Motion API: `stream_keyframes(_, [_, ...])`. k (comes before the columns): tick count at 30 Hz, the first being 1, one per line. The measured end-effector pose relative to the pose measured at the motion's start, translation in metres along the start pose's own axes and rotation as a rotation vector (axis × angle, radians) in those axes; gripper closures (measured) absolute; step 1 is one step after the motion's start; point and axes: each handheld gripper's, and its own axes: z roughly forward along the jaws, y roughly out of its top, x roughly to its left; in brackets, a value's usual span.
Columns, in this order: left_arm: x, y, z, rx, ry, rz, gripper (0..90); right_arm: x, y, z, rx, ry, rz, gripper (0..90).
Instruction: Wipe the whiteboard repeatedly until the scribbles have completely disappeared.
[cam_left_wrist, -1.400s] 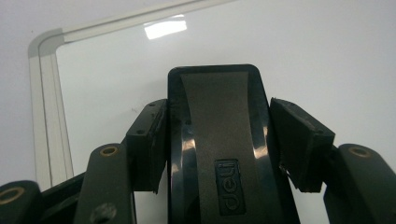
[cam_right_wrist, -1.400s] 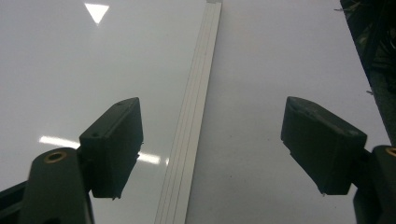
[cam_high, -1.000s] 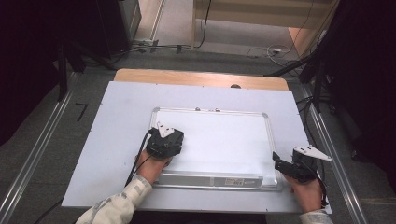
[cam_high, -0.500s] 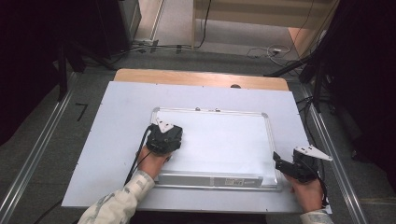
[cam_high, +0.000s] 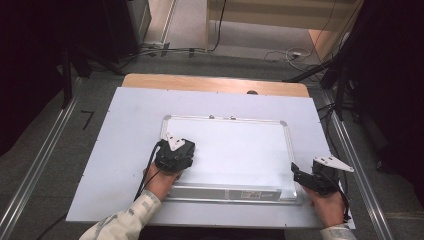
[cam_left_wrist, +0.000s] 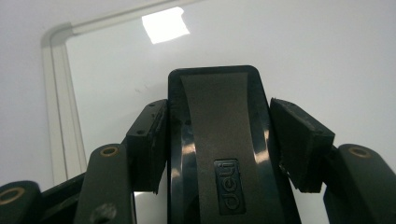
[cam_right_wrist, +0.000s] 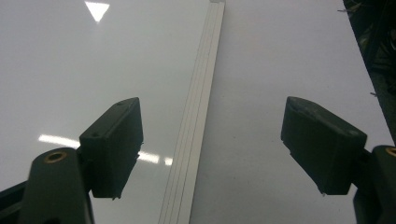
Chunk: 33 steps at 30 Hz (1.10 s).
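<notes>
The left tongs (cam_left_wrist: 219, 140) are clenched on a black whiteboard eraser (cam_left_wrist: 219, 154), its glossy body with a matte centre strip and an embossed logo wedged between the two pads in the left gripper view. In the high view these tongs (cam_high: 175, 150) sit at lower left of centre, over the left part of the whiteboard (cam_high: 235, 150), with the eraser hidden beneath the gripper body; whether it presses on the board I cannot tell. The board's rounded corner and pale frame show at upper left of the left gripper view, with a bright light reflection above the eraser.

The right tongs (cam_right_wrist: 212, 149) are released, pads wide apart and holding nothing, straddling the board's aluminium frame strip, which runs from top centre to bottom centre of the right gripper view. In the high view they (cam_high: 299, 175) lie at lower right, at the board's right edge.

The whiteboard lies flat on a white-covered table (cam_high: 125, 125), a wooden edge showing along the top
</notes>
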Motion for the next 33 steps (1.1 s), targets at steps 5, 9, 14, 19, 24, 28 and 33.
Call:
stream_keyframes(5, [0.011, 0.014, 0.017, -0.007, 0.035, -0.054, 40.2, -0.002, -0.001, 0.000, 0.000, 0.001, 0.005, 19.6])
stream_keyframes(9, [0.011, 0.014, 0.017, -0.007, 0.037, -0.057, 40.2, -0.002, 0.000, 0.000, -0.001, 0.003, 0.005, 19.6])
stream_keyframes(14, [0.005, 0.003, 0.003, 0.002, 0.005, -0.026, 40.2, -0.002, 0.000, 0.000, 0.000, 0.001, 0.005, 19.5])
stream_keyframes(19, [0.000, -0.008, -0.010, 0.006, -0.017, -0.021, 40.2, -0.002, -0.001, 0.000, 0.002, 0.001, 0.005, 19.6])
stream_keyframes(24, [0.002, -0.005, -0.006, 0.007, -0.007, -0.032, 40.1, -0.002, 0.000, 0.000, 0.002, 0.000, 0.001, 19.6])
stream_keyframes(28, [0.014, 0.004, 0.006, 0.001, 0.033, -0.069, 40.1, -0.001, -0.001, 0.000, 0.004, 0.002, 0.004, 19.5])
stream_keyframes(33, [0.026, 0.016, 0.019, 0.001, 0.067, -0.102, 40.1, -0.003, -0.001, 0.000, 0.004, 0.001, 0.005, 19.6])
